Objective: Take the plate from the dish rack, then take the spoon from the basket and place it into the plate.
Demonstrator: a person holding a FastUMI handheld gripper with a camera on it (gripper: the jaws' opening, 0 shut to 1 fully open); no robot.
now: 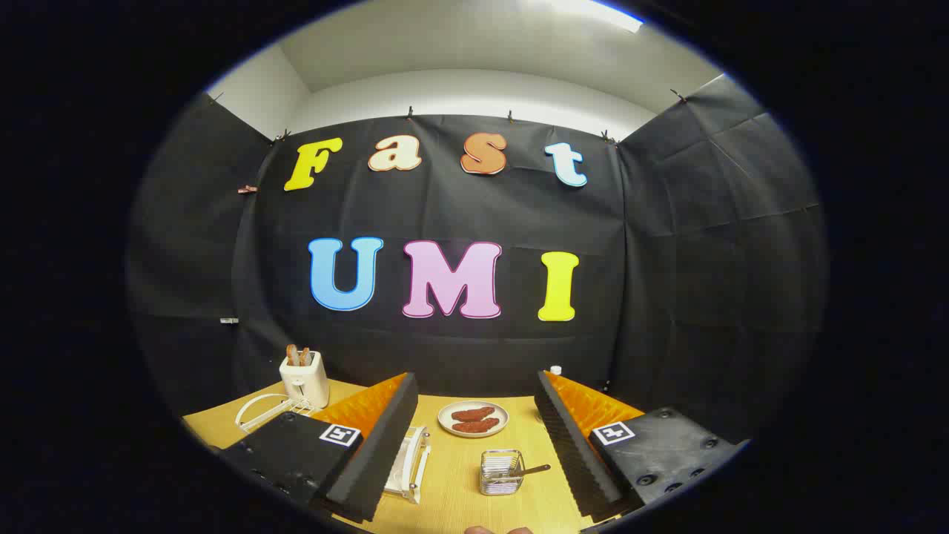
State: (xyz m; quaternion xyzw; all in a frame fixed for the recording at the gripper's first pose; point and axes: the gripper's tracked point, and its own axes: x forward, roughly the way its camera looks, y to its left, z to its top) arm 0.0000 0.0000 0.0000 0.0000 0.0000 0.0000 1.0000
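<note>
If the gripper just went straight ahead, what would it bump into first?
Probably the wire basket holding the spoon, just ahead between the open fingers; the plate lies beyond. Depth is uncertain.

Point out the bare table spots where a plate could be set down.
Bare wood lies between the open gripper's fingers, from the basket up to the food plate. Another patch runs between the dish rack and the basket. By the toaster and wire rack, it's crowded.

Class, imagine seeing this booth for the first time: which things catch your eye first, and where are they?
The open hand-held gripper frames a wooden table. Between its fingers stands a small wire basket holding a metal spoon; beyond it lies a round beige plate of reddish food. A cream toaster stands far left.
</note>
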